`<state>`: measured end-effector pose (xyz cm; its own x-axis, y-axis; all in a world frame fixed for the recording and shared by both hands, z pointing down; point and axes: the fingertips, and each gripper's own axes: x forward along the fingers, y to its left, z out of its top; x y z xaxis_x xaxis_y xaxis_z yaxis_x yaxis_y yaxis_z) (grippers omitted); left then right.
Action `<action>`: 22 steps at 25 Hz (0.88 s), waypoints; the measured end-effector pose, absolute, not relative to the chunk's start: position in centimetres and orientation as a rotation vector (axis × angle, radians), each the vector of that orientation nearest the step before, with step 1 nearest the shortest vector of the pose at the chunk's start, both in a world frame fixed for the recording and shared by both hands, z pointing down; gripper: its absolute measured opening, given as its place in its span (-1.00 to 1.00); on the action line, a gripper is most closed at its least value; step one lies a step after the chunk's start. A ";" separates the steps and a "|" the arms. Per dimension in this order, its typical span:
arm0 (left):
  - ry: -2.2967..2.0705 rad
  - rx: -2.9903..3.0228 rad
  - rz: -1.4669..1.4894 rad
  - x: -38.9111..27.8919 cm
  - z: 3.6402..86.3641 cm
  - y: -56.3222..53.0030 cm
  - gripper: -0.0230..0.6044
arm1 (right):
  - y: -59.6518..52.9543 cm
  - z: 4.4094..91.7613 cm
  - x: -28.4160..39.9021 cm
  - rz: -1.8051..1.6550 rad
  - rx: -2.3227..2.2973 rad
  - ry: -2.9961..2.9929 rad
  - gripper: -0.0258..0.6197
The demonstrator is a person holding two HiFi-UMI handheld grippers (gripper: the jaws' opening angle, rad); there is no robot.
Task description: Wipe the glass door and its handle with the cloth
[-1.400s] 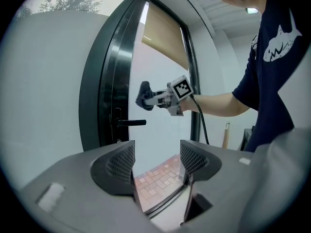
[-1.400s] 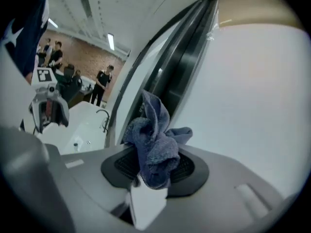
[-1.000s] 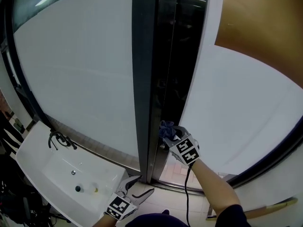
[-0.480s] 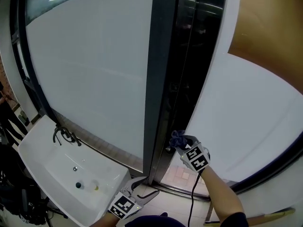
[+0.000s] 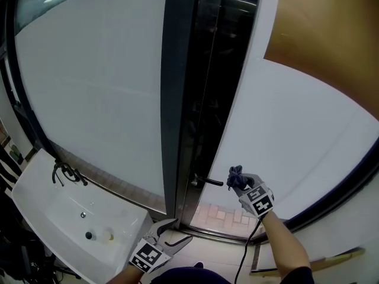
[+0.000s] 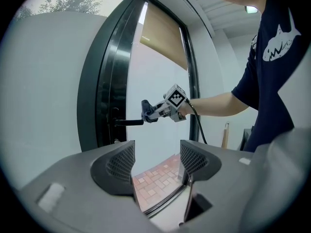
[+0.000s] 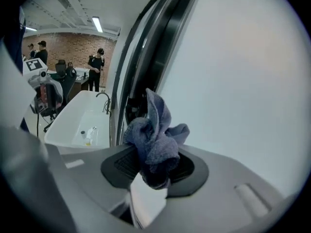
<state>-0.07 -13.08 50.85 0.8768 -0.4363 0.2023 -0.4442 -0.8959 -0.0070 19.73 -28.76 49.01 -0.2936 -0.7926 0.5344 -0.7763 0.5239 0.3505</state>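
Observation:
A crumpled blue cloth point(image 5: 235, 173) is pinched in my right gripper point(image 5: 238, 180), which is shut on it. It sits just off the free end of the black lever handle point(image 5: 207, 182) on the dark door frame point(image 5: 177, 99). The frosted glass door point(image 5: 296, 147) spreads to the right. In the right gripper view the cloth point(image 7: 153, 140) bulges up from between the jaws of the right gripper point(image 7: 154, 166). My left gripper point(image 5: 172, 234) hangs low by the frame's foot, open and holding nothing. The left gripper point(image 6: 156, 157) looks up at the handle point(image 6: 129, 122) and cloth point(image 6: 146, 111).
A white sink point(image 5: 71, 218) with a black tap point(image 5: 65, 173) stands at the lower left, with small bottles in its basin. Another frosted pane point(image 5: 89, 87) fills the left. Brick paving point(image 5: 222, 215) shows beneath the door. People stand far off point(image 7: 97, 67) in the room behind.
My right gripper with the cloth has slid right along the handle to its free end, leaving the lever bare. The left gripper has stayed low and open.

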 end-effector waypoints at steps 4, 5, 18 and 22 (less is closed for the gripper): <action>-0.690 3.013 0.308 0.5 50.7 -13.1 -0.01 | -29.1 45.0 16.4 -0.059 1.288 -2.249 -0.49; -0.688 3.013 0.307 0.6 50.7 -13.1 -0.01 | -29.4 44.3 15.1 -0.063 1.274 -2.277 -0.49; -0.762 2.980 0.294 -0.8 50.9 -13.0 -0.01 | -32.0 48.4 3.7 -0.426 0.977 -2.088 -0.49; -0.768 2.975 0.291 -1.2 51.0 -13.1 -0.01 | -30.3 49.0 5.0 -0.512 0.953 -2.026 -0.49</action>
<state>-1.15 -13.07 51.04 0.8584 -0.4742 0.1956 -0.4847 -0.8747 0.0065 5.00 -30.33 48.98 -0.3769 -0.7759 0.5059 -0.4424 0.6306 0.6376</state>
